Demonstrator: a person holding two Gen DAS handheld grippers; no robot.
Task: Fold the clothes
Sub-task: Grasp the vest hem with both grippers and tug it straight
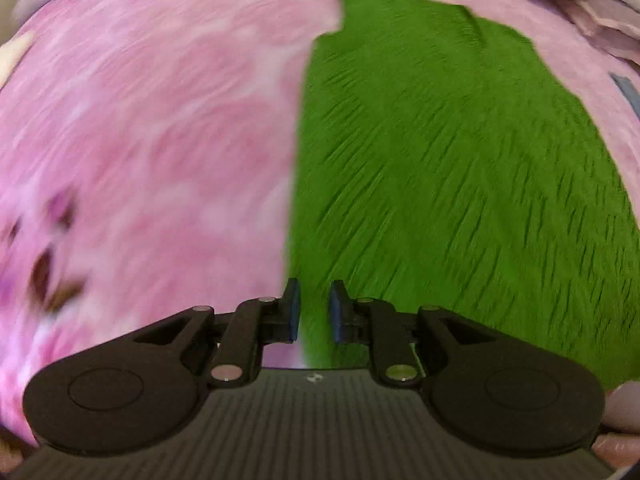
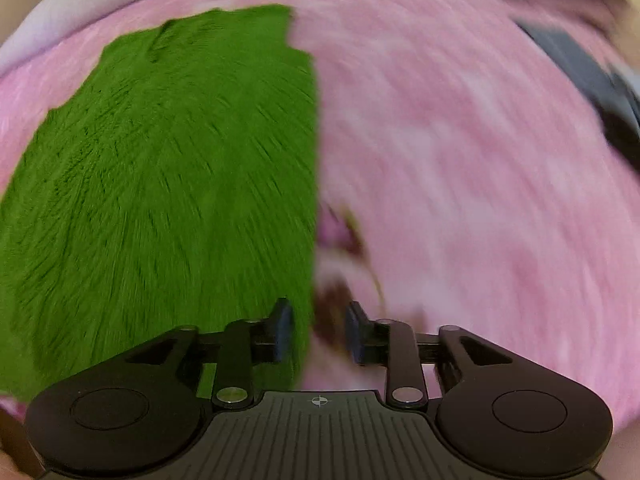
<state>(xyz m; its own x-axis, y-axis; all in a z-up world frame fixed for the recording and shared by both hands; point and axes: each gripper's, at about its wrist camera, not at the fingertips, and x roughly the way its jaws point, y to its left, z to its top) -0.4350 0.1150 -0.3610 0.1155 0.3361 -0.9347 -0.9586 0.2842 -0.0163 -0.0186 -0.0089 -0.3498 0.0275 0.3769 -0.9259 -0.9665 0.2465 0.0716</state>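
A green garment [image 1: 440, 168] lies flat on a pink patterned bedspread [image 1: 160, 140]. In the left wrist view it fills the right half, with its straight left edge running down towards my left gripper [image 1: 314, 310]. That gripper hovers over this edge, jaws a little apart, nothing between them. In the right wrist view the green garment [image 2: 168, 184] fills the left half of the picture. My right gripper [image 2: 318, 330] hangs above its right edge, over the bedspread [image 2: 480, 200], jaws slightly apart and empty. Both views are smeared by motion.
A pale folded cloth [image 1: 600, 12] lies at the far right of the bedspread in the left wrist view. A dark grey object [image 2: 584, 76] sits at the upper right in the right wrist view. Dark flower prints [image 1: 48, 264] mark the bedspread.
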